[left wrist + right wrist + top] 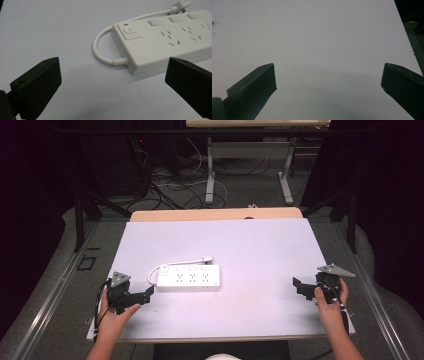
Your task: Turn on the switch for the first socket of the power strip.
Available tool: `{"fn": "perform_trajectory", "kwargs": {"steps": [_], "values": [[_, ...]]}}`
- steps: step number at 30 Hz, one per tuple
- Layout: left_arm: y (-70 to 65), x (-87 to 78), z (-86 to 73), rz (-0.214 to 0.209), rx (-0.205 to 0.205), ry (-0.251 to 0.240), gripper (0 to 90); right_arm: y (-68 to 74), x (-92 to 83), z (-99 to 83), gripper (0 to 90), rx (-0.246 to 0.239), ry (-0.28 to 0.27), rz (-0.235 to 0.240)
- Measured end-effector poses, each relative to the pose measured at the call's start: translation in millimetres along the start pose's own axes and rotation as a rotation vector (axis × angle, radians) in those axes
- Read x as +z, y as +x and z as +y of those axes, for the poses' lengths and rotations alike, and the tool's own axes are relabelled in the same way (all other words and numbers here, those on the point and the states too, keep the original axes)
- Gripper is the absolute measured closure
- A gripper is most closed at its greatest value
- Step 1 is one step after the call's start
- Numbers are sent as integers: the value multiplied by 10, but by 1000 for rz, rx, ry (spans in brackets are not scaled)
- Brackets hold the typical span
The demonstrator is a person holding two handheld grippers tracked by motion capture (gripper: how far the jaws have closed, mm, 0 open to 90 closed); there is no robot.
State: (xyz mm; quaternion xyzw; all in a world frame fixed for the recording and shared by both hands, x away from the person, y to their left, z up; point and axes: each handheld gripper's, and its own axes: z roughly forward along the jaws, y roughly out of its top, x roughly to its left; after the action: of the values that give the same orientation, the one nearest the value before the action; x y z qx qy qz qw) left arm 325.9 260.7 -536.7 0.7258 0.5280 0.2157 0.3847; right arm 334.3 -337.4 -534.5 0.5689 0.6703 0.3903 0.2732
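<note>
- Lying flat on the white table (260,250), left of its middle, the power strip (188,278) runs its long axis across the high view, side to side.
- Its short cord (100,47) loops out of the end nearest the left gripper (145,301) (the end with the power switch (129,32)).
- That gripper sits just beside this end, jaws spread wide with nothing between them; in the left gripper view the strip lies ahead and toward the right jaw.
- The right gripper (299,287) rests well apart near the table's right edge, jaws equally wide and empty, facing bare table.
- Judging by this, the left hand is far nearer and better placed to reach the strip.
</note>
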Motion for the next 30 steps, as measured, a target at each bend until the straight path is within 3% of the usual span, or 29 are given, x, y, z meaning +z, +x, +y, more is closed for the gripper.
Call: {"fn": "perform_trajectory", "kwargs": {"steps": [7,17,30], "values": [[-2,6,-1,-18,5,2,4,46,-20,0,0,-35,-2,14],[-47,5,-1,-22,3,-4,13,80,17,-7,0,-39,0,17],[-159,11,28,-29,35,-4,160,87,18,-18,0,-37,11,34]]}}
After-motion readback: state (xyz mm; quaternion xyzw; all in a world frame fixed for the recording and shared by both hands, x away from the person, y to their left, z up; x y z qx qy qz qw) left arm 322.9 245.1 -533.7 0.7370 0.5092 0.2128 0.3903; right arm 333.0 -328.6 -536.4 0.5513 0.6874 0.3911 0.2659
